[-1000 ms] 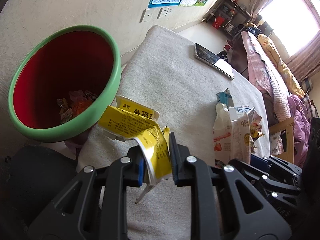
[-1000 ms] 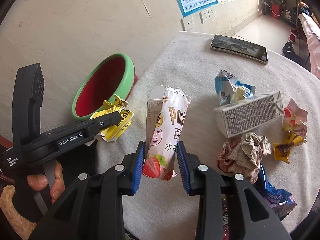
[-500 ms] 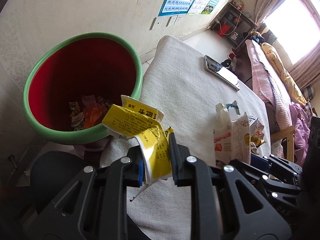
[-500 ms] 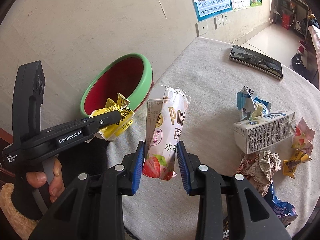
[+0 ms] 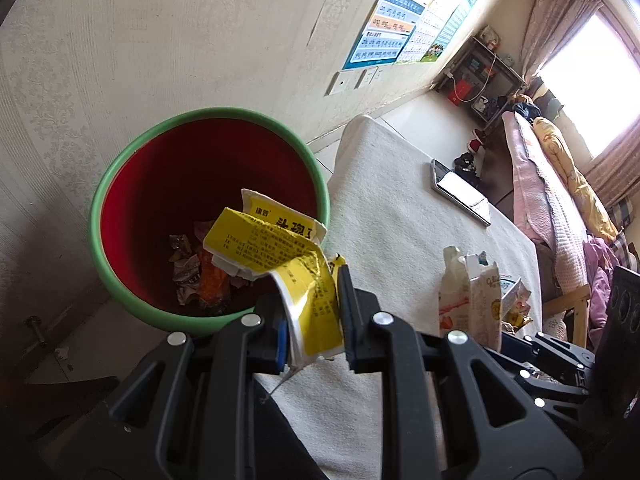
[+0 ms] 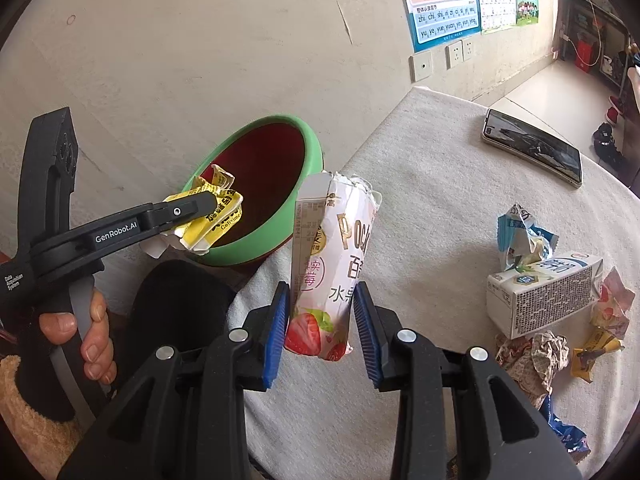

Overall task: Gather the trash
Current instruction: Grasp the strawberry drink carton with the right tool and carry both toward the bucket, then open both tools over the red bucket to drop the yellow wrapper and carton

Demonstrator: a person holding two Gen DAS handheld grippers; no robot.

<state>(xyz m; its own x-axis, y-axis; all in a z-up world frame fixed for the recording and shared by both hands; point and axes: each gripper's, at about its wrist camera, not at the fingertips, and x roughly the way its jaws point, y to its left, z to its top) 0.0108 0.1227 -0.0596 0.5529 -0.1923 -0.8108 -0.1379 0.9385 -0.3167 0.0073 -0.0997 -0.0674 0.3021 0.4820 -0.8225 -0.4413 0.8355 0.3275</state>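
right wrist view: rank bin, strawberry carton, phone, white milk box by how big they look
1. bin
2. strawberry carton, held close to the camera by the right gripper, so it looks bigger than it is
3. phone and white milk box: look about alike, and the phone lies farther off, so no ranking

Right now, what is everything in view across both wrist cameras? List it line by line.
trash bin: one, green rim, red inside, beside table, wrappers at bottom
yellow packet: one, clamped in left gripper, over the bin
strawberry carton: one, white-pink, clamped in right gripper
milk carton: one, white-blue, lying on table
crumpled wrappers: several, mixed colours, around milk carton
phone: one, dark, far table side
table: one, white cloth
wall charts: blue, above sockets
left gripper: black
right gripper: black
hand: one, holding left gripper
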